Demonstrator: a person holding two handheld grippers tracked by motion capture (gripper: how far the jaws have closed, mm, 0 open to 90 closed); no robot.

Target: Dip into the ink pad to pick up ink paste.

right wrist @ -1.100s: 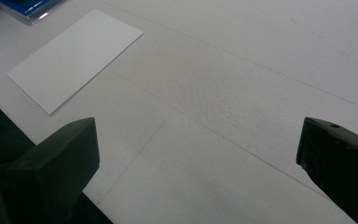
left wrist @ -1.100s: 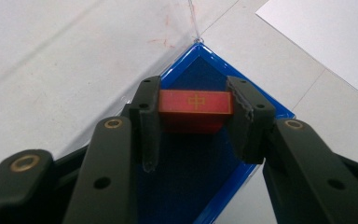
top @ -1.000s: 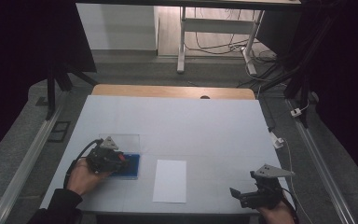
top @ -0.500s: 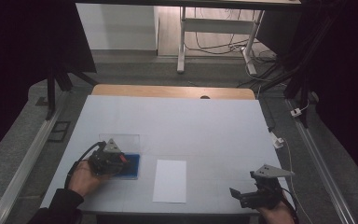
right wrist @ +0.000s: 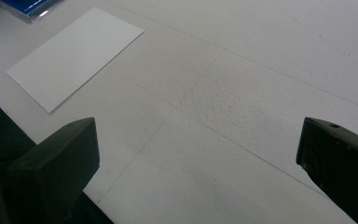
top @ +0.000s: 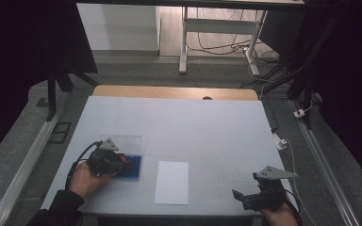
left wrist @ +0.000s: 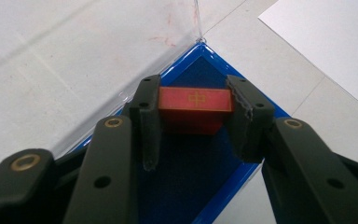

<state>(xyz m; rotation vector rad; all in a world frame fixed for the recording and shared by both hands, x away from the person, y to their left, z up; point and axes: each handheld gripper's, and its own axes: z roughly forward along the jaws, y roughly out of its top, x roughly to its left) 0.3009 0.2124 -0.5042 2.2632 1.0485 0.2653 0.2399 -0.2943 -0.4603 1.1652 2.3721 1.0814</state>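
Note:
A small red block (left wrist: 195,103) with a gold mark on its top face sits over the dark blue tray (left wrist: 186,168). My left gripper (left wrist: 195,123) is shut on the red block, one pad against each end. In the high view the left gripper (top: 114,163) rests over the blue tray (top: 133,167) at the table's left front. A clear lid (top: 125,143) stands open behind the tray. My right gripper (top: 243,199) waits at the right front corner, and the right gripper (right wrist: 198,154) stands open with bare table between its jaws.
A white sheet of paper (top: 172,181) lies flat at the front middle of the table, between the two hands. It also lies at upper left in the right gripper view, the paper (right wrist: 74,56). A wooden strip (top: 174,92) runs along the table's far edge.

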